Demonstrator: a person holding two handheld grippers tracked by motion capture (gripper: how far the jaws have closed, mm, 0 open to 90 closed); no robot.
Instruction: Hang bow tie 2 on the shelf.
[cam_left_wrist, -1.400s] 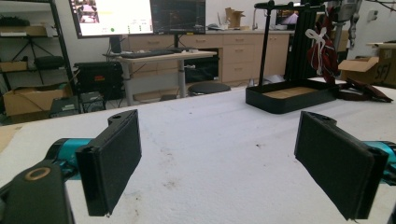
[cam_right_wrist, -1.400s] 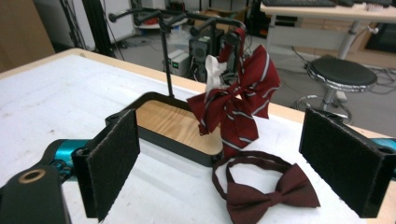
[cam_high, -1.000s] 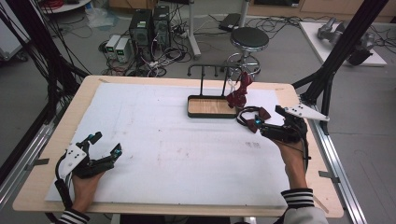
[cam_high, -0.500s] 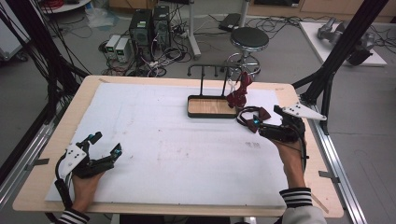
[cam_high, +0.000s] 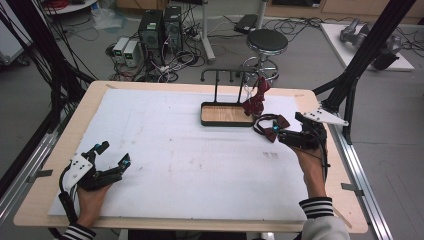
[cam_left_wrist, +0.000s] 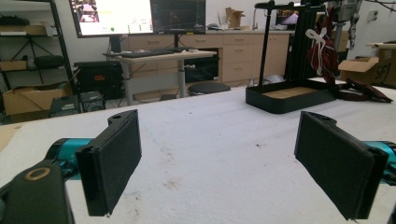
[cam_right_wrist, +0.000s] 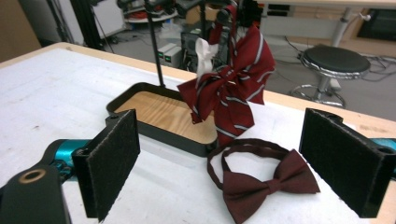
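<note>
White table (cam_high: 165, 150), bow tie (cam_right_wrist: 261, 179) before right gripper (cam_right_wrist: 243, 163)

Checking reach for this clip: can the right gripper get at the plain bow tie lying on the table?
Probably yes: the right gripper is open, and the bow tie lies flat between its jaws with nothing in between.

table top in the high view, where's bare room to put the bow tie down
The wide white mat between the left gripper and the stand's tray is bare. It is crowded at the right: the plain bow tie lies beside the tray, the striped one hangs above, and the right gripper is open there.
</note>
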